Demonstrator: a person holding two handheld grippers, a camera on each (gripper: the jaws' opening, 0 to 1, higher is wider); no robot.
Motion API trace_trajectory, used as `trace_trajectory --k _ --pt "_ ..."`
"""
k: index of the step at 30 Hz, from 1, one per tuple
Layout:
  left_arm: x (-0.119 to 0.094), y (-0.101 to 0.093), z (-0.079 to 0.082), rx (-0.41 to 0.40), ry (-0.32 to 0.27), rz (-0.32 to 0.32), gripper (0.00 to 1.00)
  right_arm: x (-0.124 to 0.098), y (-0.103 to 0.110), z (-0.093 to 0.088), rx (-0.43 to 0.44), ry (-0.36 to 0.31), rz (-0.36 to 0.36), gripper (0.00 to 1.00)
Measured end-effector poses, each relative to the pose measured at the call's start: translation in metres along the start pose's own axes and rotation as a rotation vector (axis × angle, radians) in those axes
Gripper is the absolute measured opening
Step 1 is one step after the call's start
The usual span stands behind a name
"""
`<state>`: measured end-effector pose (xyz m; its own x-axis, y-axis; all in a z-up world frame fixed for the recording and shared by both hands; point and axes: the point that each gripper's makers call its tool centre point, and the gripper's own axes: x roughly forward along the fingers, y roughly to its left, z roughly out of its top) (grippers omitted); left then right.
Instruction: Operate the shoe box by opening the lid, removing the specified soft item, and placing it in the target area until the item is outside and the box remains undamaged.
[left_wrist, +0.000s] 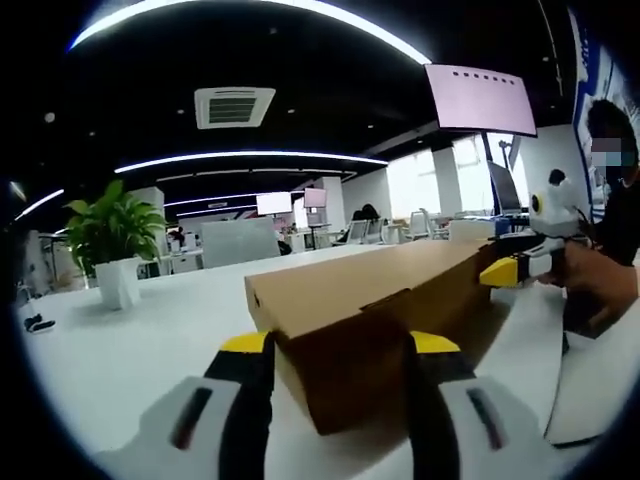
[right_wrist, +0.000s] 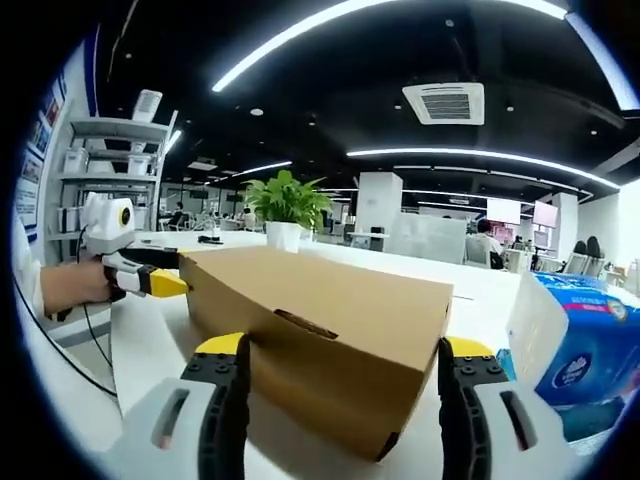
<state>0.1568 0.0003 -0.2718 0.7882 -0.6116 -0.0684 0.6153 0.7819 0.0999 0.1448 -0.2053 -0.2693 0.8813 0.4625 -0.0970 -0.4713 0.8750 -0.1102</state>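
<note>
A brown cardboard shoe box (left_wrist: 380, 290) lies on the white table (left_wrist: 130, 350) with its lid down. My left gripper (left_wrist: 340, 345) has one end of the box between its yellow-tipped fingers, and both fingers press its sides. The other end sits between the jaws of my right gripper (right_wrist: 345, 350), which stand wide, close beside the box (right_wrist: 320, 310). Each gripper also shows at the far end in the other view: the right gripper (left_wrist: 510, 268) held by a hand, and the left gripper (right_wrist: 150, 280) held by a hand.
A blue plastic-wrapped pack (right_wrist: 580, 350) lies right of the box in the right gripper view. A white sheet (left_wrist: 590, 380) lies on the table. A potted plant (left_wrist: 115, 250) stands further back. A shelf rack (right_wrist: 110, 170) and a person (left_wrist: 620, 200) are at the table's side.
</note>
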Motion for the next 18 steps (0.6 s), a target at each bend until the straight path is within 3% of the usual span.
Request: trace_trajectory --k 18 --pt "-0.002 -0.013 0.002 -0.013 -0.014 -0.005 0.53 -0.014 -0.002 -0.003 -0.008 0.004 -0.01 0.79"
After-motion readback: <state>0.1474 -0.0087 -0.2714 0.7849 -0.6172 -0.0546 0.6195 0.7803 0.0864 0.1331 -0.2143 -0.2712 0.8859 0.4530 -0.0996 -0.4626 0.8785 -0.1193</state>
